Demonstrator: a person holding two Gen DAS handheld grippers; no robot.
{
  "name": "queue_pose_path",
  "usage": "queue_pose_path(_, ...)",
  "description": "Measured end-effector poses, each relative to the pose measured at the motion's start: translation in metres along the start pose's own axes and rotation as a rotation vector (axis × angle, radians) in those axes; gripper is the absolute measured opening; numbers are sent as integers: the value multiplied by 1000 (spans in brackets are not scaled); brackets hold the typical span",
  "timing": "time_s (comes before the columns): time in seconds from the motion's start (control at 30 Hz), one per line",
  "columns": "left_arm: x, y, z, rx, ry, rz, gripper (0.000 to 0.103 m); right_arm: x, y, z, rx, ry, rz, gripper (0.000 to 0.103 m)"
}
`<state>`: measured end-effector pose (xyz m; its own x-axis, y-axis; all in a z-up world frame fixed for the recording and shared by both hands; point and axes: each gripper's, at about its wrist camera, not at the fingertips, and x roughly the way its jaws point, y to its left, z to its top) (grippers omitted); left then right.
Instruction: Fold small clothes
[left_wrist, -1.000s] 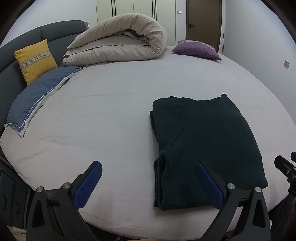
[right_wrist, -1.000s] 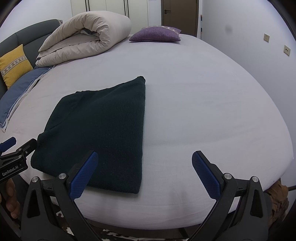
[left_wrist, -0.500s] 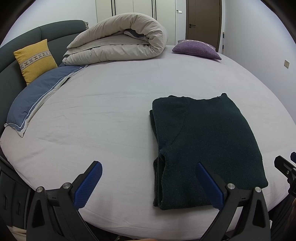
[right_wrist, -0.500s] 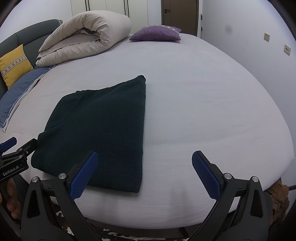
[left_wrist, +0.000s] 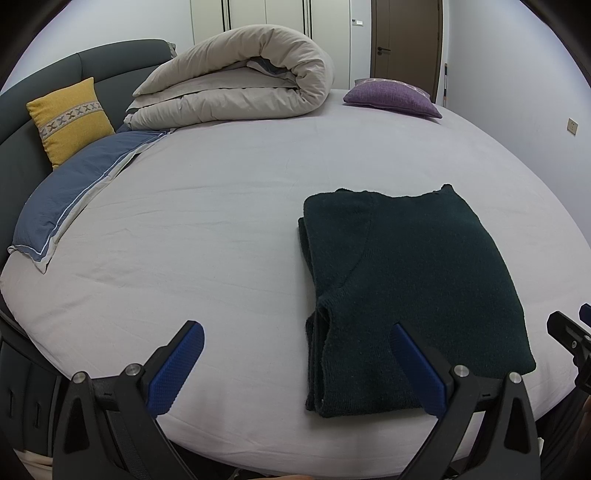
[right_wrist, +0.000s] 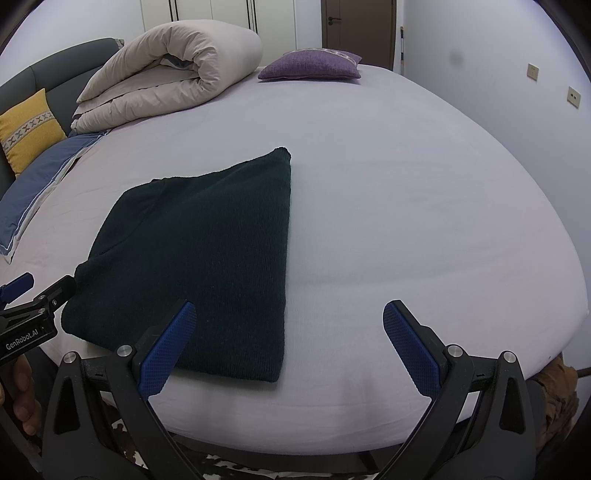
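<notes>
A dark green sweater (left_wrist: 410, 291) lies folded into a rectangle on the bed (left_wrist: 221, 229), near the bed's front edge and well apart from the rolled duvet (left_wrist: 236, 77) at the far side. Its long axis runs away from the front edge toward the duvet, with stacked layer edges showing along its left side and a smooth fold along its right. Both grippers hang just off the front edge, jaws spread wide and holding nothing. The left gripper (left_wrist: 295, 363) sits ahead of the sweater's near-left corner: its right pad overlaps the near hem in the left wrist view, while its left pad stands over bare sheet. The right gripper (right_wrist: 286, 341) sits ahead of the near-right corner, its left pad over the sweater (right_wrist: 207, 251) and its right pad over bare sheet. So the sweater lies forward of and between the two, each about equally near its own corner; neither touches the cloth as far as can be seen. The fold looks nearly finished. If another fold across the long axis is wanted, each gripper would need to come down on its near corner and carry the hem toward the duvet.
</notes>
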<state>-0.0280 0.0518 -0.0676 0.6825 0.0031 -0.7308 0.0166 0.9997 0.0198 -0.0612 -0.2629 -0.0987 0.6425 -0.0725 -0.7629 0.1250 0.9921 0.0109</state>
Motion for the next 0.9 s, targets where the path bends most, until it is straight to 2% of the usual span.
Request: queue_pose_path(0.9, 3, 2, -4, -1, 3, -2, 103, 3, 1, 0, 1, 4, 5, 103)
